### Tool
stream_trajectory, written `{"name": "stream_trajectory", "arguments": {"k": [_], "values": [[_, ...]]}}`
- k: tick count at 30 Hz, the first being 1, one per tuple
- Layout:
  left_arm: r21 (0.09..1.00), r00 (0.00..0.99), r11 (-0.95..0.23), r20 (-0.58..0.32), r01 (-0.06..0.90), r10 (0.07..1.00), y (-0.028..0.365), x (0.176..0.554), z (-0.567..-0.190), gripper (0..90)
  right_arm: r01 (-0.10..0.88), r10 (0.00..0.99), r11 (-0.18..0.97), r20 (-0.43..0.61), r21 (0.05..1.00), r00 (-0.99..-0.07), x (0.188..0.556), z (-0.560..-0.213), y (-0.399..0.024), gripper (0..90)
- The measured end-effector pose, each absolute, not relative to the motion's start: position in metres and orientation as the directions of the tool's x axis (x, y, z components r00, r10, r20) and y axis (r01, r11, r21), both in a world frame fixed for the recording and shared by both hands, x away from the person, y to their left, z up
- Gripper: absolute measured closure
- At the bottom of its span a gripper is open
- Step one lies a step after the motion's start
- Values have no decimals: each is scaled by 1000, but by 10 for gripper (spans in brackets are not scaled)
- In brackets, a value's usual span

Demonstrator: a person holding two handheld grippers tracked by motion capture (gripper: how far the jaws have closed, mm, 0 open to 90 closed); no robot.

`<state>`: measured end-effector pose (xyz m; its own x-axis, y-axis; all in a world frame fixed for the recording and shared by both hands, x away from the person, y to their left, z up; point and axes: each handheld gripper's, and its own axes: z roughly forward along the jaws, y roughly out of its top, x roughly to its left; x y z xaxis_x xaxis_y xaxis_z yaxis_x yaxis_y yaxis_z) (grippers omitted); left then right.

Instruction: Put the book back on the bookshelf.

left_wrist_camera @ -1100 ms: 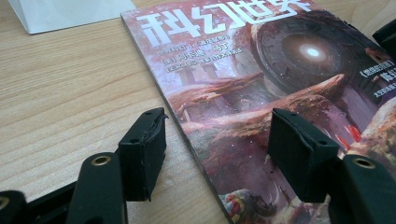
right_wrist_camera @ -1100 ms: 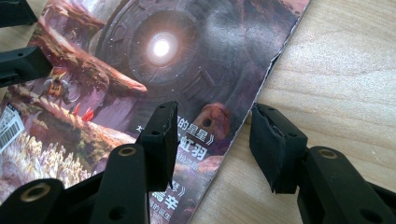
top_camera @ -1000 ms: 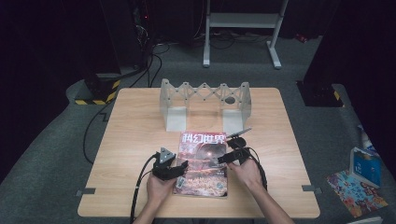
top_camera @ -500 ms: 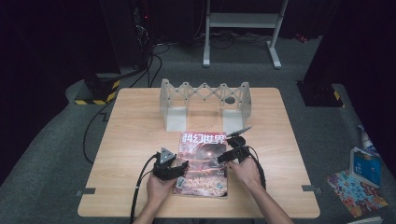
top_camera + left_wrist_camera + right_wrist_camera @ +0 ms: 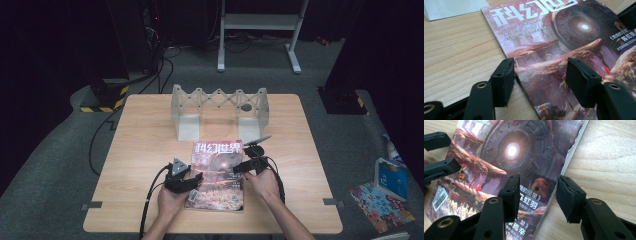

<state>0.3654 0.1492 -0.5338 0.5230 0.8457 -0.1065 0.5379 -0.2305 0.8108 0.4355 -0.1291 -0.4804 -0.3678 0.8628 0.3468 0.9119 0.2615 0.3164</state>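
Here, your left gripper [image 5: 537, 82] stands with its jaws apart astride the magazine's [image 5: 218, 172] left edge, one pad over bare wood, the other over the cover, nothing pinched; its jaws have just been closing a little. Your right gripper [image 5: 537, 196] likewise gapes across the opposite edge, clamping nothing; the magazine lies flat at lower centre of the high view on the wooden table [image 5: 145, 140], and behind it, toward the upper middle, stands the translucent folding rack [image 5: 220, 102].

A dim lab: lone wooden table [image 5: 150, 125], trailing floor cables [image 5: 155, 65], hazard-striped tape [image 5: 102, 106].
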Motion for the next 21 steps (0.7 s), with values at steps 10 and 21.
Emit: {"name": "stream_trajectory", "arguments": {"k": [10,21], "values": [[811,523,-235,-100,535,846,149,365,-534,397,909,834,247,404,336,-376,426,-487,-133,545],[812,524,-237,-97,534,846,148,366,-534,389,903,782,233,482,361,-395,420,-481,-133,539]]}}
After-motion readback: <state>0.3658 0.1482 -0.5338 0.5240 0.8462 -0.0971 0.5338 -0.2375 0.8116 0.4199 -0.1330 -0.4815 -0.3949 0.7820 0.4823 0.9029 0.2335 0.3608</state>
